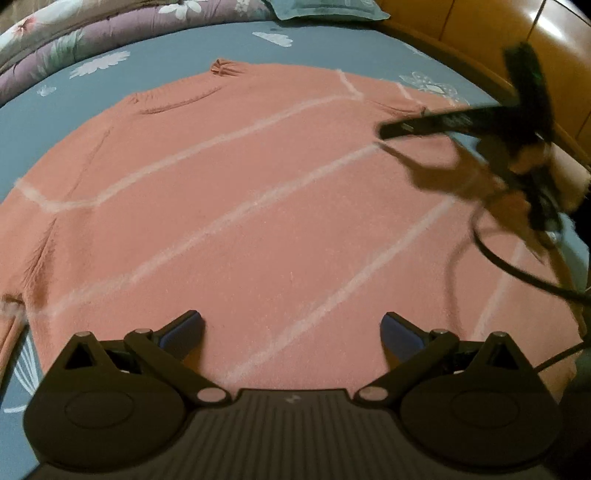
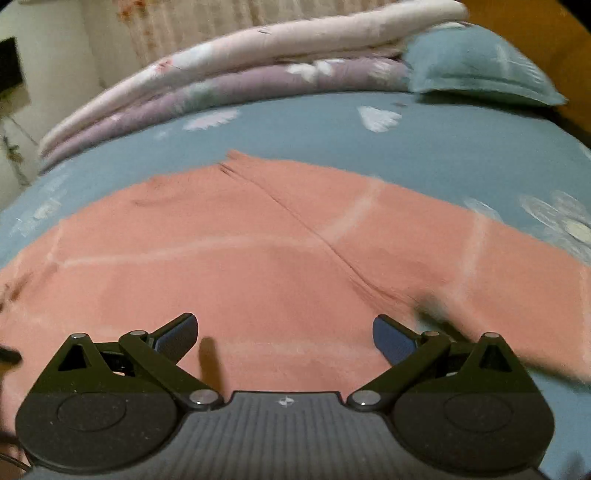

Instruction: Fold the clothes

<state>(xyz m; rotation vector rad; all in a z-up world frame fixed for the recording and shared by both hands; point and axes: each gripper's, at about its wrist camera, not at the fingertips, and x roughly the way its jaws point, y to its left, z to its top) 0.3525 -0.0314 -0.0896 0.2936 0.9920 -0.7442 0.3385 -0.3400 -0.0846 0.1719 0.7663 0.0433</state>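
A salmon-pink sweater (image 1: 240,206) with thin pale stripes lies spread flat on the blue bed sheet (image 1: 184,48). My left gripper (image 1: 292,332) hovers open above its middle, nothing between the fingers. The right gripper (image 1: 391,131) shows blurred at the upper right of the left wrist view, held by a hand over the sweater's far side; there I cannot tell how its jaws stand. In the right wrist view the right gripper (image 2: 285,334) is open over the sweater (image 2: 258,266), beside a crease where a sleeve lies folded across the body.
A folded floral quilt (image 2: 221,85) and a teal pillow (image 2: 476,66) lie at the far end of the bed. A wooden bed frame (image 1: 480,29) runs along the right. A black cable (image 1: 517,269) trails from the right gripper.
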